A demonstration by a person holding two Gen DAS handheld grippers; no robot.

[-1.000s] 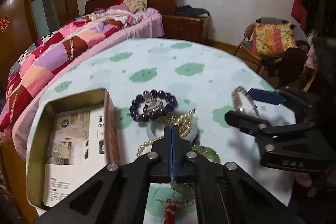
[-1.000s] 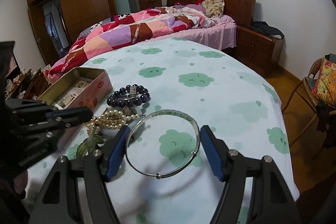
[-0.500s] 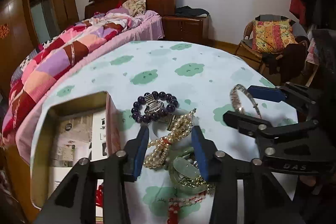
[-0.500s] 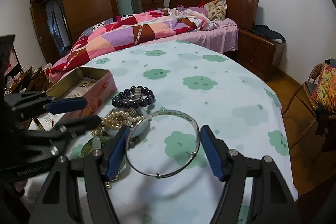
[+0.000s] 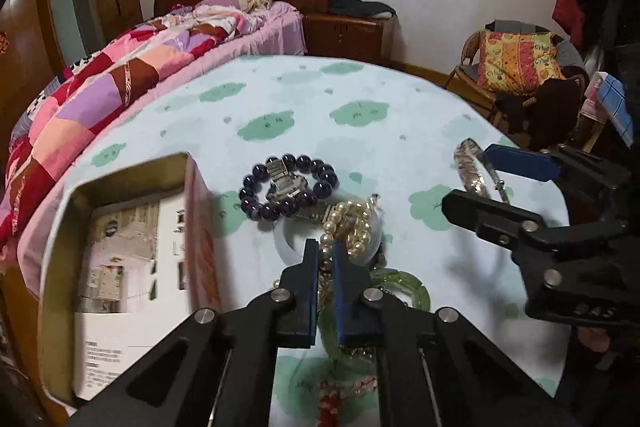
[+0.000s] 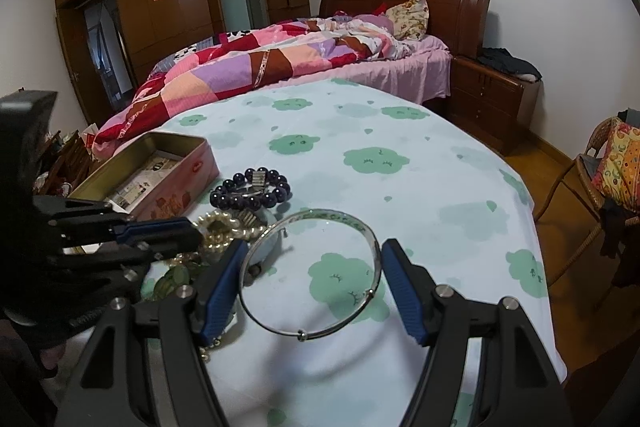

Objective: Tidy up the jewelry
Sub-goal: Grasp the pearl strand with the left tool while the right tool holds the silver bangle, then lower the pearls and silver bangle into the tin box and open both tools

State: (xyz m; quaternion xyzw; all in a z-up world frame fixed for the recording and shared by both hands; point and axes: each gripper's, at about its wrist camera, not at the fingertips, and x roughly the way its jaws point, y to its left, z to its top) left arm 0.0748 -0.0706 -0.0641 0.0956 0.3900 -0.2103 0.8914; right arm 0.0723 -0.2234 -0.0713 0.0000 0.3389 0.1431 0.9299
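A heap of jewelry lies on the cloud-print tablecloth (image 5: 360, 87). My left gripper (image 5: 325, 247) is closing its jaws, and the pearl necklace (image 5: 352, 223) is pinched between the blue pads. In the right wrist view the left gripper (image 6: 196, 233) reaches in from the left over the pearl necklace (image 6: 218, 227). My right gripper (image 6: 314, 247) is shut on a thin silver bangle (image 6: 332, 215), which spans from pad to pad. A dark purple bead bracelet (image 5: 248, 193) with a metal watch (image 5: 286, 183) in it lies just beyond the pearls.
An open pink tin box (image 5: 192, 187) with printed paper inside stands left of the heap. A green bracelet (image 5: 404, 279), a pale bangle (image 5: 288, 239) and red beads (image 5: 332, 399) lie in the heap. A bed (image 6: 280, 63) lies beyond the table, a chair (image 5: 516, 67) to its right.
My left gripper went from shut to open over the heap, then closed around the pearl necklace. The right gripper has kept still with the silver bangle.
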